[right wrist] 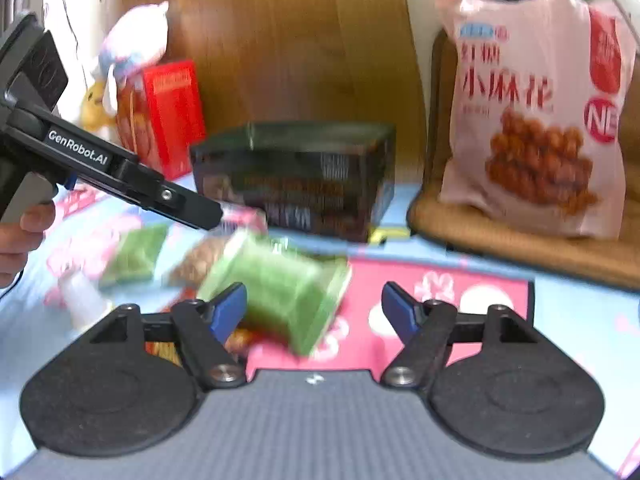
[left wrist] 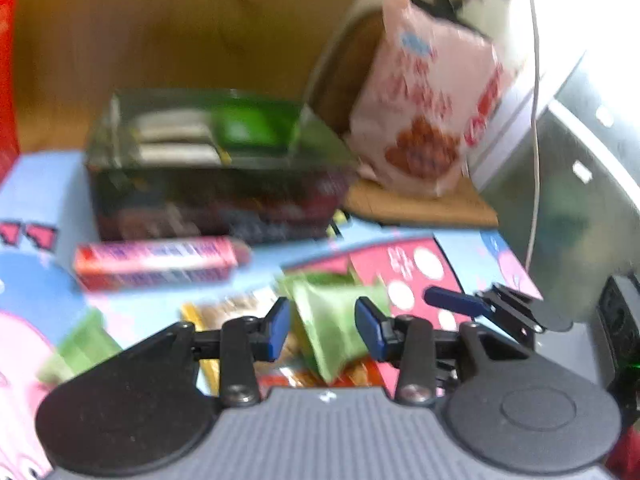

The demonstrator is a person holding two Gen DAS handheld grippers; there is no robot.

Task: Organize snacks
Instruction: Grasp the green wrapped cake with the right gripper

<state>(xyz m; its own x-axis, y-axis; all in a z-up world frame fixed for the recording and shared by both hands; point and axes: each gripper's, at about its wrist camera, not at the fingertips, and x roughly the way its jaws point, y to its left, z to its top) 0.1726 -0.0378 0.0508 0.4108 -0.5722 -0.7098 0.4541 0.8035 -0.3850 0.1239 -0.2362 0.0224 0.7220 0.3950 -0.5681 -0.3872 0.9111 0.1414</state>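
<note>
A green snack packet lies on the patterned mat between the blue pads of my left gripper, whose jaws stand apart around it without clearly touching. In the right wrist view the same green packet lies just ahead of my right gripper, which is open and empty. A dark open box holding white and green packets stands behind; it also shows in the right wrist view. A pink-red snack bar lies in front of the box. Everything is blurred.
A big pink snack bag leans on a wooden seat at the right. A red carton and a plush toy stand at the back left. Another green packet and brown snack packets lie on the mat.
</note>
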